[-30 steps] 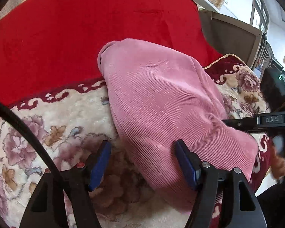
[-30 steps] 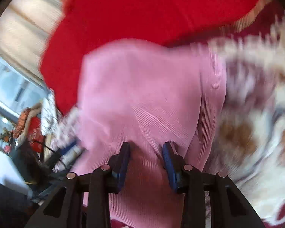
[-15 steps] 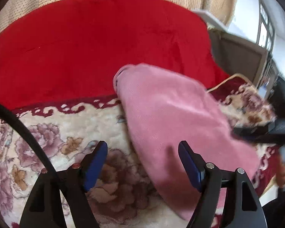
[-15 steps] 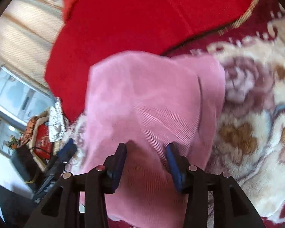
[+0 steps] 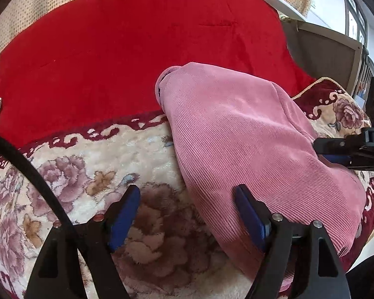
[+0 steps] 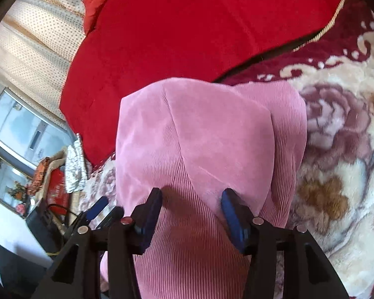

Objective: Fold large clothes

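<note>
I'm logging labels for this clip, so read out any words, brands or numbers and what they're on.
Nothing can be read.
Label on the right gripper, whose fingers have just been opening with the pink garment between them: cut off at the edge.
Print on the red box: too small.

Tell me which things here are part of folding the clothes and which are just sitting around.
Part of the job:
pink corduroy garment, folded on the floral blanket
left gripper, open beside it
right gripper, jaws just opening over it

Just lying about:
red blanket
dotted curtain
clutter by the window
</note>
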### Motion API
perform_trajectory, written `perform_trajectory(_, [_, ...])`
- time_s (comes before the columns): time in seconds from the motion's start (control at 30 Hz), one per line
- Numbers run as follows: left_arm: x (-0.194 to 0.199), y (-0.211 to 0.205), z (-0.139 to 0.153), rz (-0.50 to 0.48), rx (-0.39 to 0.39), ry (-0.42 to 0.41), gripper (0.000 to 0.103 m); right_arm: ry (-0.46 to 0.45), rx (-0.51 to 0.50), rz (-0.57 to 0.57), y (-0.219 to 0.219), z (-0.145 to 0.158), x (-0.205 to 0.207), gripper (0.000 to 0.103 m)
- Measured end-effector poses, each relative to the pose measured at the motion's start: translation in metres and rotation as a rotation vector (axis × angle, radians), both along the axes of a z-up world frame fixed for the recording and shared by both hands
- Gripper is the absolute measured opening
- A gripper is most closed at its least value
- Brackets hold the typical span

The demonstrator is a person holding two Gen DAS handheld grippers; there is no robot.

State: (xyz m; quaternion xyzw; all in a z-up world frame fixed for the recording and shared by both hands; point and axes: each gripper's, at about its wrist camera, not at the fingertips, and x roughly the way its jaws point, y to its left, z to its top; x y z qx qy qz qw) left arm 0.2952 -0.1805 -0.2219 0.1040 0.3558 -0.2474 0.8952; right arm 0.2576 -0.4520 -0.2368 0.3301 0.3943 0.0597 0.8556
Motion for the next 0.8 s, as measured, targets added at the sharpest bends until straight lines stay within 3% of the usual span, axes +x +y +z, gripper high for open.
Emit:
perform_trajectory(0.1, [-0.001, -0.002, 0.000, 0.003, 0.009, -0.008, 0.079, 0.023, -0.064, 0.001, 0.008, -0.008, 0.009, 0.057])
perform_trajectory(0.57, [-0.005, -0.001, 0.006, 0.009, 0.014, -0.022, 0.079, 0.041, -0.075, 0.014, 0.007, -0.005, 0.003, 0.061])
perform_trajectory(0.67, [-0.010, 0.011, 0.020, 0.003, -0.050, -0.043, 0.079, -0.012, -0.110, 0.001, 0.003, 0.013, -0.013, 0.061])
perform_trajectory(0.8, [-0.018, 0.020, 0.030, -0.055, -0.142, -0.007, 0.079, -0.060, -0.122, 0.013, -0.001, 0.025, -0.029, 0.060])
